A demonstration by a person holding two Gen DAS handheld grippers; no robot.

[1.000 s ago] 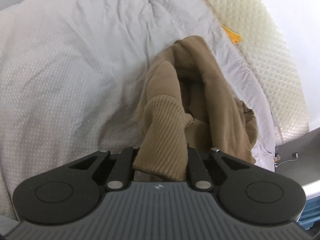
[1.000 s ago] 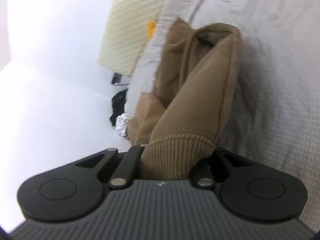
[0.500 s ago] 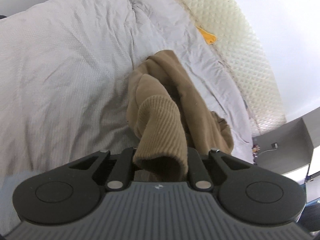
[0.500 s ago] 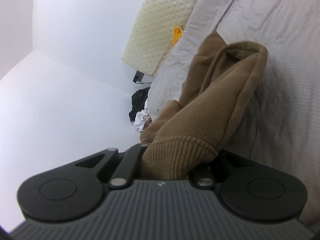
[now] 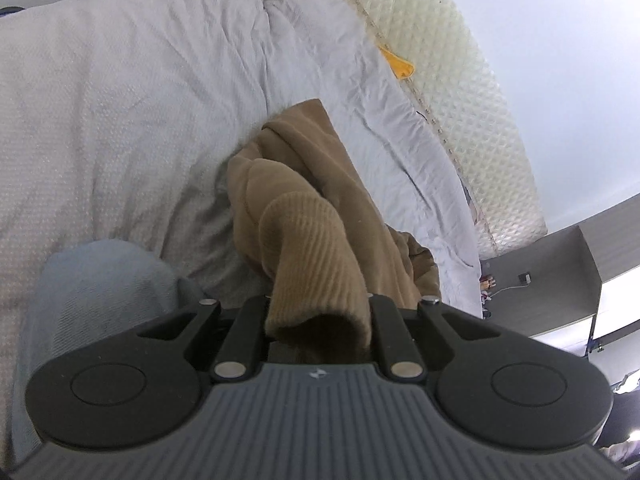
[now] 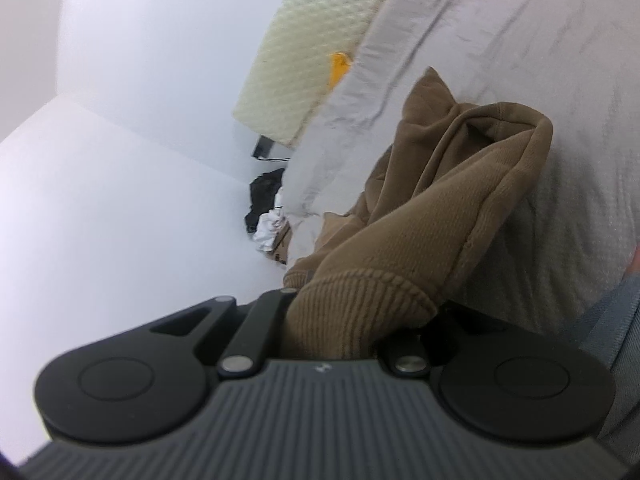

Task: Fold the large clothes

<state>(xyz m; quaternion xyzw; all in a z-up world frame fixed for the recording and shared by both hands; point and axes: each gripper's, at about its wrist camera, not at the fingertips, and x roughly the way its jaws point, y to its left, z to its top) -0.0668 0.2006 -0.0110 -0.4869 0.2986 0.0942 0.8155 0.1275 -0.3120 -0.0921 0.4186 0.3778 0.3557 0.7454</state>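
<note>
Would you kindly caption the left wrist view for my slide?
Left claw shut on a tan sweater's ribbed cuff above a white bed.

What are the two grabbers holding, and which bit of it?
Both hold the brown sweater: left gripper and right gripper each pinch a ribbed edge.

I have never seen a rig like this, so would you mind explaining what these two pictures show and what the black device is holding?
There is no robot here: a person carries a two-finger gripper in each hand, with a fisheye camera looking forward along its fingers. One picture is from the left gripper, the other from the right gripper. Each is shut on a ribbed edge of the same brown sweater, lifted partly above a bed covered by a white duvet. A cream textured mattress shows at the bed's edge, with something orange beside it.
</note>
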